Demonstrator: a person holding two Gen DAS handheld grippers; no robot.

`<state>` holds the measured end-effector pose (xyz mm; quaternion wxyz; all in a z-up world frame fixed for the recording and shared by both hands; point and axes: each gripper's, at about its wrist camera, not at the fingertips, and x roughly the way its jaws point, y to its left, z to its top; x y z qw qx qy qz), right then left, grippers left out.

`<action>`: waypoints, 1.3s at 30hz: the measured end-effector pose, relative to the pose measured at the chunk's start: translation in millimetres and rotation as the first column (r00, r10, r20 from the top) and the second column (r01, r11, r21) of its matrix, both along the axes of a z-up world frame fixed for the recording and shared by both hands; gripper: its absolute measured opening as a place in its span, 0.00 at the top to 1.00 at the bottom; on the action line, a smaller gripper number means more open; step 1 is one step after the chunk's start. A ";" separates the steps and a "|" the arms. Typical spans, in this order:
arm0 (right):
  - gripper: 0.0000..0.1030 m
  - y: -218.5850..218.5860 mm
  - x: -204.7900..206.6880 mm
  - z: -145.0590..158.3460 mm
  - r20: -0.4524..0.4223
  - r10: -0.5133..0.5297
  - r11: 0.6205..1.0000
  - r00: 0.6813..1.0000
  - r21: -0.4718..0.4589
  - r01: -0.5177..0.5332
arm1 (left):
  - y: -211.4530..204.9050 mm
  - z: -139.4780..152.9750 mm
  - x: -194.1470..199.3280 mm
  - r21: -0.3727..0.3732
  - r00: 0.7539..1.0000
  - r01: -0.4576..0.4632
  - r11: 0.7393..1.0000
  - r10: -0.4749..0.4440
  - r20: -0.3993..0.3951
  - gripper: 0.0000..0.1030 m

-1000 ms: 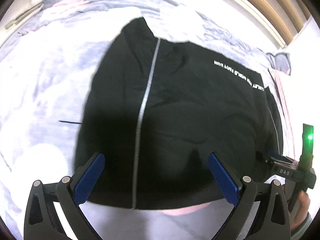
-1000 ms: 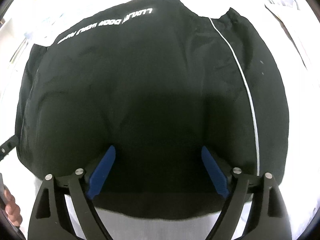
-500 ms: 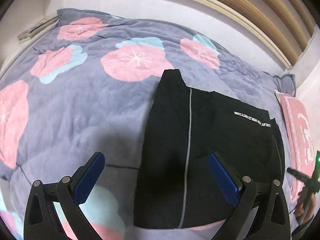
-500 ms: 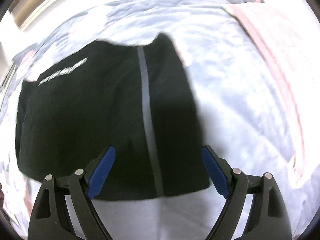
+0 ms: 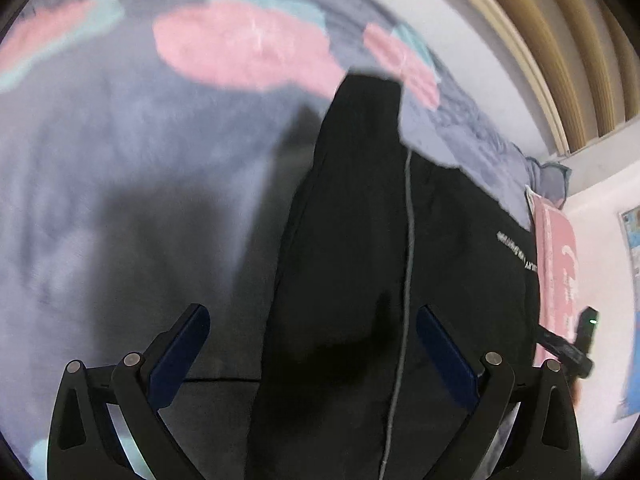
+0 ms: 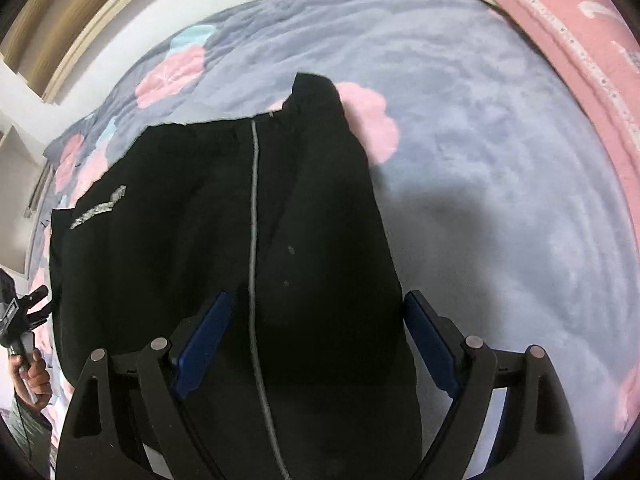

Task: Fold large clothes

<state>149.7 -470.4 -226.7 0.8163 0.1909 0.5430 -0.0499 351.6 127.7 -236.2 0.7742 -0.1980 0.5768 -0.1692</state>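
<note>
Two grippers, left gripper [image 5: 313, 350] and right gripper [image 6: 316, 338], angle steeply down over black garment [image 6: 192, 240], jaws spread, empty.

white lettering on black garment [image 5: 400, 280], too blurred to read

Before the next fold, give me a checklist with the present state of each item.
1. Left gripper open, nothing pinched: ok.
2. Right gripper open, nothing pinched: ok.
3. Black garment with grey piping lies spread on the grey quilt with pink flowers: ok.
4. Each gripper over a side edge of the garment: ok.
5. Pink pillow lies apart from the garment in the right wrist view: ok.
6. Near hem flat and smooth: cannot tell, hidden below the fingers.
</note>
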 end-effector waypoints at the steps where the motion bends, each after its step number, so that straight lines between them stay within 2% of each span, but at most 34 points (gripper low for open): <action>1: 0.14 1.5 3.6 -6.9 -0.021 0.003 1.000 1.000 -0.008 -0.003 | -4.2 -9.1 1.3 0.001 0.999 0.011 1.000 -0.011 -0.031 0.00; 3: 0.12 0.3 5.9 -16.0 -0.036 0.011 1.000 0.999 0.014 -0.011 | -11.9 -21.4 2.9 0.001 0.998 0.035 0.999 -0.035 -0.061 0.00; 5: 0.08 -4.4 10.3 -24.8 -0.043 0.010 0.998 0.999 0.061 -0.007 | -17.9 -26.8 3.6 -0.037 0.997 0.042 0.998 -0.045 -0.062 0.00; 9: 0.08 -6.1 20.1 -41.9 -0.061 0.060 0.978 0.996 0.201 -0.046 | -31.4 -31.3 7.9 -0.103 0.996 0.060 0.993 -0.067 -0.065 0.03; 10: 0.08 -2.8 23.1 -48.7 -0.061 0.092 0.963 0.994 0.261 -0.073 | -37.6 -30.7 8.6 -0.124 0.995 0.077 0.989 -0.084 -0.057 0.10; 11: 0.12 -2.8 23.1 -48.7 -0.061 0.092 0.963 0.994 0.261 -0.073 | -43.1 -28.4 9.3 -0.138 0.994 0.094 0.986 -0.101 -0.045 0.29; 13: 0.25 2.9 24.1 -45.6 -0.037 0.124 0.957 0.992 0.268 -0.110 | -51.9 -20.1 7.5 -0.117 0.992 0.117 0.986 -0.121 -0.026 0.35; 14: 0.31 6.5 23.3 -40.1 -0.027 0.135 0.962 0.990 0.243 -0.125 | -53.3 -15.2 5.0 -0.120 0.991 0.129 0.984 -0.131 -0.012 0.41; 15: 0.34 9.0 22.2 -35.5 -0.015 0.146 0.964 0.989 0.224 -0.139 | -52.2 -12.8 3.7 -0.132 0.991 0.130 0.983 -0.132 -0.007 0.44; 16: 0.40 11.2 19.6 -30.9 -0.003 0.157 0.966 0.988 0.209 -0.153 | -49.3 -10.8 2.2 -0.156 0.992 0.125 0.980 -0.128 -0.007 0.45; 19: 0.41 13.8 17.0 -26.8 0.007 0.175 0.964 0.985 0.202 -0.172 | -47.8 -13.9 3.9 -0.171 0.991 0.128 0.977 -0.134 -0.021 0.45; 20: 0.37 14.2 18.4 -28.8 0.000 0.177 0.964 0.984 0.204 -0.173 | -51.4 -16.9 6.1 -0.160 0.990 0.133 0.978 -0.139 -0.027 0.45; 22: 0.28 14.1 26.9 -37.5 -0.025 0.181 0.958 0.983 0.228 -0.171 | -57.4 -24.5 14.0 -0.153 0.990 0.127 0.980 -0.136 -0.046 0.34; 23: 0.20 13.5 30.5 -42.0 -0.035 0.188 0.955 0.981 0.241 -0.174 | -61.0 -31.3 16.6 -0.169 0.989 0.123 0.978 -0.135 -0.063 0.25; 24: 0.15 14.6 33.2 -44.2 -0.041 0.195 0.951 0.980 0.251 -0.178 | -65.0 -39.6 19.2 -0.190 0.988 0.111 0.976 -0.130 -0.086 0.21; 25: 0.10 18.1 39.5 -52.2 -0.052 0.207 0.944 0.977 0.274 -0.185 | -67.3 -47.1 21.5 -0.212 0.987 0.092 0.973 -0.117 -0.107 0.20; 27: 0.09 23.4 47.6 -61.1 -0.063 0.203 0.939 0.977 0.294 -0.176 | -69.2 -51.4 23.5 -0.230 0.989 0.058 0.971 -0.088 -0.122 0.20; 28: 0.11 25.5 49.2 -60.4 -0.060 0.199 0.942 0.978 0.287 -0.174 | -71.3 -48.6 22.7 -0.225 0.990 0.052 0.973 -0.080 -0.116 0.21; 29: 0.18 27.1 48.5 -56.0 -0.051 0.196 0.944 0.979 0.280 -0.175 | -73.8 -42.7 20.4 -0.211 0.992 0.061 0.975 -0.083 -0.094 0.29; 30: 0.24 28.5 47.0 -52.0 -0.042 0.197 0.946 0.979 0.271 -0.179 | -77.5 -35.4 15.6 -0.194 0.994 0.079 0.978 -0.093 -0.065 0.41; 32: 0.50 33.0 35.1 -32.0 -0.001 0.206 0.955 0.979 0.219 -0.200 | -81.3 -16.3 3.3 -0.189 0.994 0.105 0.976 -0.109 -0.008 0.57; 35: 0.57 42.6 19.4 -5.1 0.049 0.212 0.961 0.976 0.169 -0.218 | -86.2 18.1 -17.9 -0.197 0.993 0.113 0.974 -0.103 0.063 0.62; 39: 0.61 73.9 -6.7 40.1 0.120 0.230 0.966 0.966 0.093 -0.242 | -96.4 62.9 -49.5 -0.198 0.984 0.137 0.970 -0.110 0.144 0.64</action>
